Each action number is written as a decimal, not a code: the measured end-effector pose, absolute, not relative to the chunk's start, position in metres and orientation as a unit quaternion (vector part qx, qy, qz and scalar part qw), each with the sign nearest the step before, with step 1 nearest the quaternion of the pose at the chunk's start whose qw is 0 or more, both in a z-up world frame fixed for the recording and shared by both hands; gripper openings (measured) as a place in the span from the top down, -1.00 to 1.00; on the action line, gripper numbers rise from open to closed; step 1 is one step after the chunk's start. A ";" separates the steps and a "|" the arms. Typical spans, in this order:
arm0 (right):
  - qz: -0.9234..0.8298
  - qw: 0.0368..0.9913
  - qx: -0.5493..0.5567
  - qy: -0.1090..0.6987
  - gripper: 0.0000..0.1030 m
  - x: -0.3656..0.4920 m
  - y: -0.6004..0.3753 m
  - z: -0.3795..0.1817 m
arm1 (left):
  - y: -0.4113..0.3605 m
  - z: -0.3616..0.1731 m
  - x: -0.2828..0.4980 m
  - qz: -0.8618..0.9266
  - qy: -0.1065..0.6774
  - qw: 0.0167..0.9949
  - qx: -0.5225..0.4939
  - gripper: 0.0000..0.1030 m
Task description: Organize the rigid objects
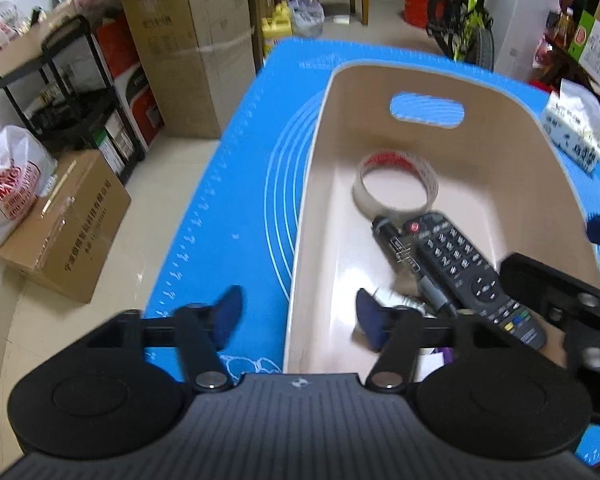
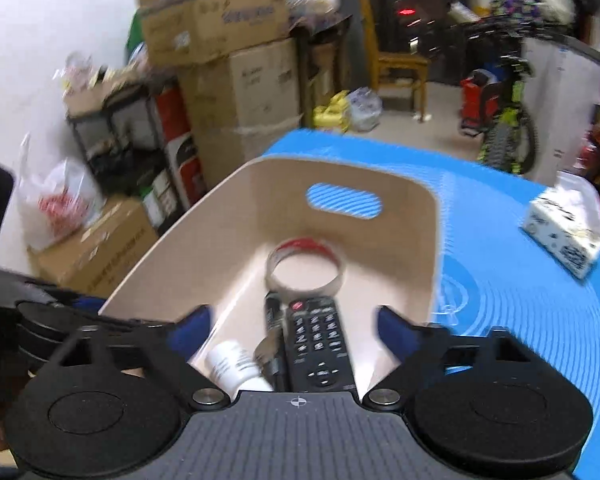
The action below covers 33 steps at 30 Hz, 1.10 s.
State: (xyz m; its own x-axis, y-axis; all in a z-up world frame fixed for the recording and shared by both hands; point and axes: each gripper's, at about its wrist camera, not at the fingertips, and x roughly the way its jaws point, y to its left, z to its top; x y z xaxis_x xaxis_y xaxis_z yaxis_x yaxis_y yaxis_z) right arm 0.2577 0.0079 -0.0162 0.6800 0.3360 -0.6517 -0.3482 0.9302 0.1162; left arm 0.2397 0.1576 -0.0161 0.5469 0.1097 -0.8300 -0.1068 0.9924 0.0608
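Tape (image 1: 396, 180), marker (image 1: 396, 246), remote (image 1: 474, 276) and bottle (image 2: 236, 368) are being kept in a bin (image 1: 328, 184) on the table (image 1: 252, 160); both grippers, left (image 1: 296, 314) and right (image 2: 296, 328), are being held released, empty.

Even indoor light, strong fisheye bending.
Glare shines on the floor of the bin (image 1: 340, 272); the right wrist view is blurred, mostly at the edges, and the corners are dark.

Beige bin (image 1: 312, 184) on a blue mat (image 1: 252, 168)
Mat: pale ring lines. At the bin's 12 o'clock, clear tape roll (image 1: 396, 182), red-printed; 6 o'clock, black remote (image 1: 476, 276).
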 end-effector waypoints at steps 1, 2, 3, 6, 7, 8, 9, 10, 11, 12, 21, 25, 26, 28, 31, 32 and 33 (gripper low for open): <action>0.179 0.920 0.002 0.348 -0.92 0.254 0.003 -0.014 | 0.157 -0.012 0.237 0.061 0.465 0.883 0.000 -0.41; 0.174 0.922 0.010 0.345 -0.92 0.252 -0.001 -0.012 | 0.155 -0.008 0.235 0.061 0.460 0.886 -0.001 -0.44; 0.170 0.924 0.017 0.343 -0.93 0.249 -0.006 -0.011 | 0.154 -0.004 0.234 0.060 0.456 0.888 -0.002 -0.47; 0.159 0.928 0.026 0.336 -0.95 0.241 -0.015 -0.007 | 0.147 0.005 0.228 0.061 0.443 0.894 0.001 -0.50; 0.156 0.929 0.029 0.335 -0.95 0.239 -0.018 -0.006 | 0.143 0.007 0.225 0.061 0.439 0.896 0.004 -0.50; 0.155 0.929 0.033 0.334 -0.95 0.236 -0.022 -0.004 | 0.140 0.010 0.224 0.060 0.436 0.898 0.005 -0.50; 0.153 0.930 0.036 0.333 -0.95 0.233 -0.025 -0.003 | 0.137 0.013 0.222 0.059 0.433 0.899 0.007 -0.50; 0.150 0.931 0.039 0.331 -0.95 0.230 -0.028 -0.001 | 0.135 0.016 0.219 0.059 0.431 0.900 0.009 -0.50; 0.149 0.931 0.040 0.330 -0.95 0.227 -0.031 0.001 | 0.133 0.018 0.217 0.060 0.429 0.901 0.010 -0.50; 0.148 0.932 0.041 0.329 -0.95 0.224 -0.034 0.003 | 0.130 0.020 0.214 0.061 0.427 0.902 0.011 -0.50; 0.141 0.937 0.049 0.316 -0.95 0.187 -0.060 0.024 | 0.107 0.035 0.181 0.054 0.418 0.907 0.013 -0.50; 0.141 0.937 0.050 0.314 -0.95 0.165 -0.072 0.033 | 0.094 0.041 0.160 0.048 0.413 0.909 0.018 -0.50; 0.140 0.938 0.051 0.313 -0.95 0.159 -0.075 0.034 | 0.091 0.042 0.155 0.047 0.411 0.910 0.017 -0.50; 0.137 0.939 0.049 0.310 -0.95 0.147 -0.080 0.038 | 0.087 0.045 0.144 0.046 0.409 0.911 0.014 -0.50; 0.132 0.943 0.039 0.304 -0.95 0.126 -0.087 0.042 | 0.081 0.047 0.128 0.048 0.409 0.911 0.015 -0.50; 0.131 0.943 0.037 0.303 -0.95 0.119 -0.089 0.044 | 0.079 0.048 0.123 0.050 0.408 0.912 0.016 -0.50; 0.130 0.944 0.036 0.302 -0.95 0.113 -0.091 0.045 | 0.077 0.049 0.118 0.053 0.406 0.912 0.017 -0.50</action>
State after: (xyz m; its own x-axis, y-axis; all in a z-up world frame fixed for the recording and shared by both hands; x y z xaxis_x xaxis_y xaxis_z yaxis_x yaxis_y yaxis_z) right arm 0.1127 -0.0911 0.0449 0.7834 0.2678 -0.5609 -0.2242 0.9634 0.1470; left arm 0.1179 0.0772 0.0489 0.6643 0.1094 -0.7394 -0.0822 0.9939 0.0733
